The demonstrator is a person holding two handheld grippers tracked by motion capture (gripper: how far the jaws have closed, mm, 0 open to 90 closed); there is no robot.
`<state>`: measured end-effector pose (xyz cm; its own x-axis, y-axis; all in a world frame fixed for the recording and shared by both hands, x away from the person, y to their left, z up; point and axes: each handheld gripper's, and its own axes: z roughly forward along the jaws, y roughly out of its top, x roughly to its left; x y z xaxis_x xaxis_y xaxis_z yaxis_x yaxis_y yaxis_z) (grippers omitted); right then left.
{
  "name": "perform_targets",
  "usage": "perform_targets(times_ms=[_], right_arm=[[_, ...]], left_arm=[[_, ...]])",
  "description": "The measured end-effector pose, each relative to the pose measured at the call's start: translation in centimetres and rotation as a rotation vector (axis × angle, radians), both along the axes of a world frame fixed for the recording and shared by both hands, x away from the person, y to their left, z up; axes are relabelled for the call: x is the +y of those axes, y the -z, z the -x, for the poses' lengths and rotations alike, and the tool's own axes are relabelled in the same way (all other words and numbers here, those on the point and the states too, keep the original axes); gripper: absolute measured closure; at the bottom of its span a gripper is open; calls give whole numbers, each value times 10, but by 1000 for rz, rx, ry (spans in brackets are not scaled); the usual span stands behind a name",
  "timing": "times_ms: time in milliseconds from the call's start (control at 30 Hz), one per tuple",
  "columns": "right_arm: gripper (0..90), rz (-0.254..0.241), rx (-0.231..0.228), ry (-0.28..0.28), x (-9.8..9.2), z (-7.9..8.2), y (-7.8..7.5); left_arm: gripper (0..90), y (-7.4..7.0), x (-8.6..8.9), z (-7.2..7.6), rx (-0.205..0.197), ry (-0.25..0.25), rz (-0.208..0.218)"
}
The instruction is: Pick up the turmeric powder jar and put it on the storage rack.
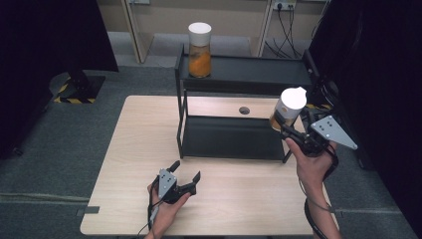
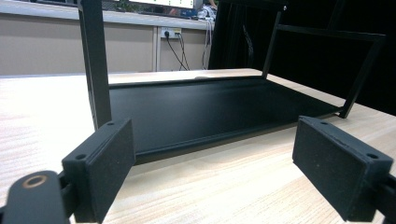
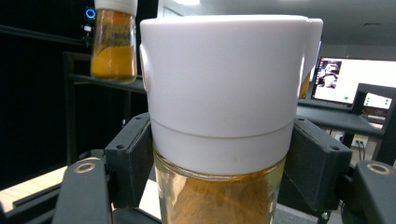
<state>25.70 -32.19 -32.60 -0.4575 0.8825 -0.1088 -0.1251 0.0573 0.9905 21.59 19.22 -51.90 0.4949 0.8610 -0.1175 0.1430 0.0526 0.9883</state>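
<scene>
Left gripper sat nearest the camera in the high view, low on the wooden table, held in the person's left hand. Jaws stood wide apart, nothing between them. In the left gripper view its two black pads framed bare tabletop, with the lower tray of the black shelf rack just ahead.

Right gripper was clamped on a glass jar with a white lid and orange-yellow powder inside. Right hand held it up off the table, at the rack's right end, about level with the gap between the upper and lower shelves. Jar leaned slightly, lid tipped toward the upper right. In the right gripper view the pads pressed on both sides of the jar, right at the seam where lid meets glass; the powder showed below the lid.

Second jar, same type, white lid, orange contents, stood upright on the rack's top shelf near its left end, well apart from the held one. It also showed at upper left in the right gripper view.

Rack stood on the far half of the table. Grey carpet floor around it.
</scene>
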Motion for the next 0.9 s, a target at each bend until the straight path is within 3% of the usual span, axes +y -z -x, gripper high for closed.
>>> perform_targets(times_ms=[900], right_arm=[[306,-8,-23,52,11,-28,-55]], left_arm=[[126,0,0,0,1,-1,3]])
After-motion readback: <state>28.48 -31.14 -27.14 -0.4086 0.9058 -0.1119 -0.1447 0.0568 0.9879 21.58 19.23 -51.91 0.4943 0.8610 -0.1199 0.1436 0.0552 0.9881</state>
